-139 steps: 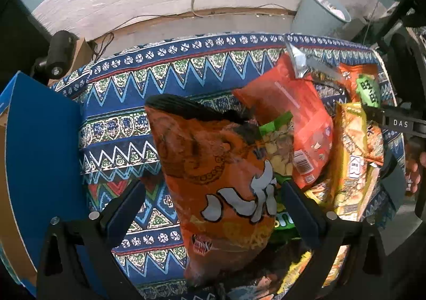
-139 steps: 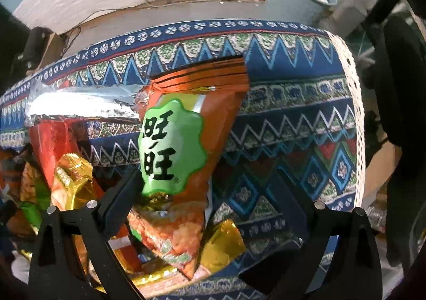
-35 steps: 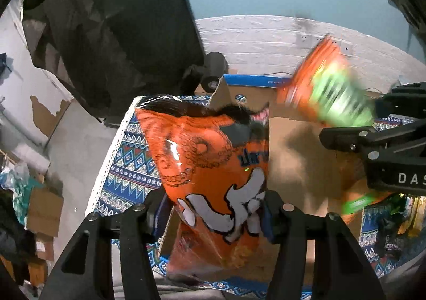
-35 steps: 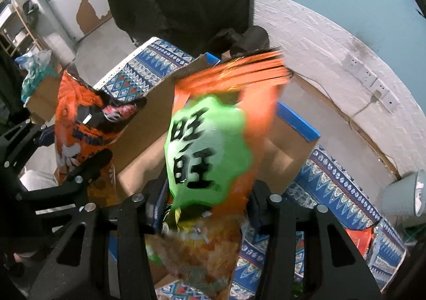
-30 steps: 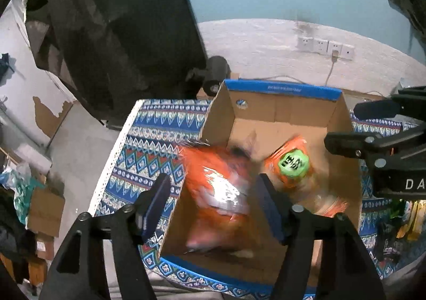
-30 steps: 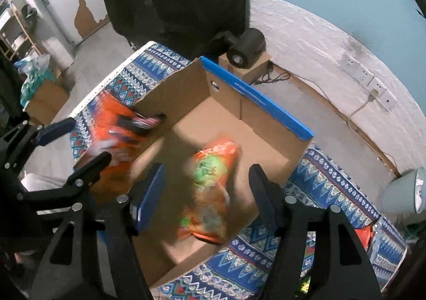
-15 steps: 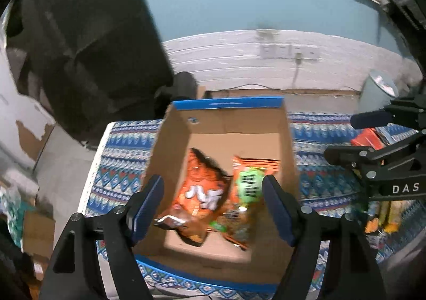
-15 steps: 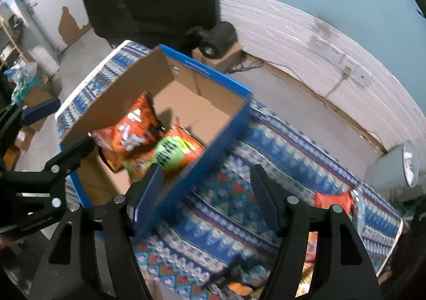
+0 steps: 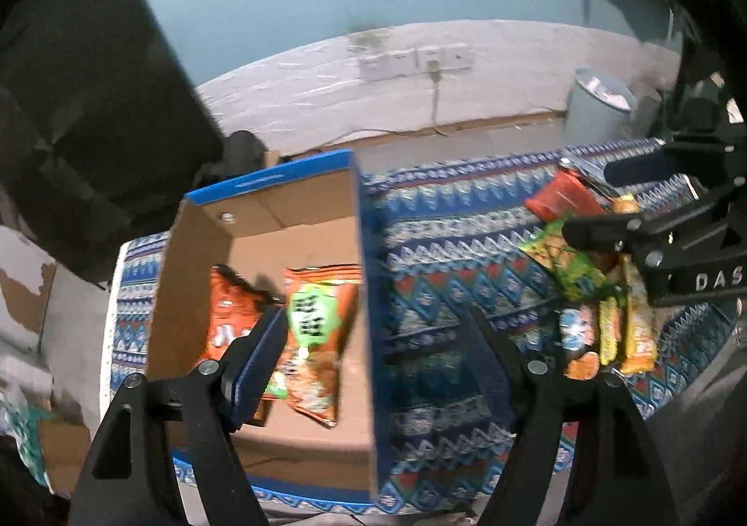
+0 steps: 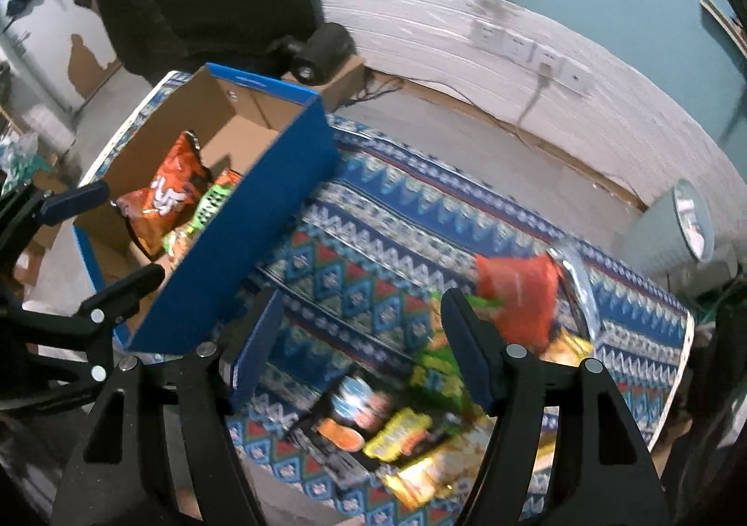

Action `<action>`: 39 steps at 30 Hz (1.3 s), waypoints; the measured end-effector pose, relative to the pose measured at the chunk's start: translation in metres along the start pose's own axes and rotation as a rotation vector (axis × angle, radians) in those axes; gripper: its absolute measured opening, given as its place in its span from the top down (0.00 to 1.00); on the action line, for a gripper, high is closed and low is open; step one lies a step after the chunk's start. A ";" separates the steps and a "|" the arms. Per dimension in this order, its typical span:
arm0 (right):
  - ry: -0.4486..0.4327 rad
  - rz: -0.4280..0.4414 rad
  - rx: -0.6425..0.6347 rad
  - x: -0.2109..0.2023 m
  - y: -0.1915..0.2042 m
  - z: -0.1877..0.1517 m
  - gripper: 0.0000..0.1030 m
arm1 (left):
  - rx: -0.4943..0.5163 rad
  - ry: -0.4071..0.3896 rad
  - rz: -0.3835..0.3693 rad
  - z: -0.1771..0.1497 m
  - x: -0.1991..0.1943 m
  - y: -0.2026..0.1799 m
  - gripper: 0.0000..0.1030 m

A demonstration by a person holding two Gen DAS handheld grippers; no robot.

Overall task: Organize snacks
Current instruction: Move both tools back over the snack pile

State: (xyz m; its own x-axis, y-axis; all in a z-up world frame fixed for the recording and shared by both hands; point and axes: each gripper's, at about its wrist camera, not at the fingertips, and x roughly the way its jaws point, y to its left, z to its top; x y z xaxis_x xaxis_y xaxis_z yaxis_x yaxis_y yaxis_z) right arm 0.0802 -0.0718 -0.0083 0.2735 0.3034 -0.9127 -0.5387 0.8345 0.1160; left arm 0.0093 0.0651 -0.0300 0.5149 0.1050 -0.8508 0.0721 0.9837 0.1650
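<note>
1. The left gripper (image 9: 373, 339) has its fingers (image 9: 259, 353) wide apart. Nothing is between them.
2. The right gripper (image 10: 362, 339) has its fingers (image 10: 467, 344) wide apart too. It holds nothing.
3. Below the left gripper is the brown cardboard box with blue edges (image 9: 366, 292). It sits on the counter with the blue zigzag cloth (image 9: 448, 245).
4. Two bags lie flat in the box, side by side. One is the orange crinkly bag with white letters (image 10: 161, 194). The other is the orange bag with a green badge (image 9: 313, 320).
5. Below the right gripper is the pile of loose snacks (image 10: 420, 414). It lies on the cloth, well apart from the box.
6. In the pile I see a red shiny bag (image 10: 518, 292), a green bag (image 9: 569, 264) and some yellow packs (image 9: 632, 325). The picture is blurry, so I cannot count them.
7. I think the job has only just begun. Two bags are put away and most snacks are left to move.
8. I think the next job is to grab more snacks from the pile.
</note>
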 end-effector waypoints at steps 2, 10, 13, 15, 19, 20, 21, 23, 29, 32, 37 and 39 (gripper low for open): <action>0.003 -0.007 0.019 -0.002 -0.011 -0.008 0.31 | 0.017 0.010 -0.016 0.000 0.002 -0.014 0.25; 0.037 -0.042 0.119 0.000 -0.067 -0.045 0.30 | 0.078 0.077 -0.078 0.001 0.022 -0.063 0.25; 0.053 -0.055 0.159 0.002 -0.086 -0.061 0.30 | 0.073 0.113 -0.116 0.002 0.034 -0.078 0.25; 0.063 -0.062 0.184 0.004 -0.096 -0.070 0.30 | 0.065 0.134 -0.139 0.003 0.040 -0.085 0.25; 0.085 -0.085 0.239 0.007 -0.119 -0.090 0.30 | 0.053 0.170 -0.181 0.006 0.050 -0.103 0.25; 0.096 -0.091 0.257 0.009 -0.125 -0.097 0.30 | 0.057 0.176 -0.186 0.006 0.052 -0.107 0.25; 0.106 -0.094 0.271 0.011 -0.129 -0.101 0.30 | 0.061 0.180 -0.188 0.007 0.054 -0.112 0.24; 0.130 -0.099 0.310 0.019 -0.141 -0.113 0.30 | 0.069 0.184 -0.193 0.007 0.057 -0.120 0.24; 0.209 -0.121 0.393 0.044 -0.162 -0.143 0.30 | 0.099 0.210 -0.208 0.007 0.067 -0.143 0.24; 0.237 -0.133 0.404 0.056 -0.164 -0.150 0.30 | 0.112 0.216 -0.204 0.006 0.071 -0.151 0.24; 0.273 -0.161 0.413 0.074 -0.165 -0.153 0.30 | 0.111 0.234 -0.209 0.004 0.081 -0.157 0.24; 0.284 -0.187 0.424 0.083 -0.165 -0.153 0.29 | 0.108 0.238 -0.212 0.003 0.085 -0.158 0.23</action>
State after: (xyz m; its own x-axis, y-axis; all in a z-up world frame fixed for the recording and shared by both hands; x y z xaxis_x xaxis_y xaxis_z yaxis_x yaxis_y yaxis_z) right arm 0.0700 -0.2546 -0.1626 0.0760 0.0452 -0.9961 -0.1170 0.9925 0.0361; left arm 0.0445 -0.0823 -0.1271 0.2654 -0.0564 -0.9625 0.2533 0.9673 0.0132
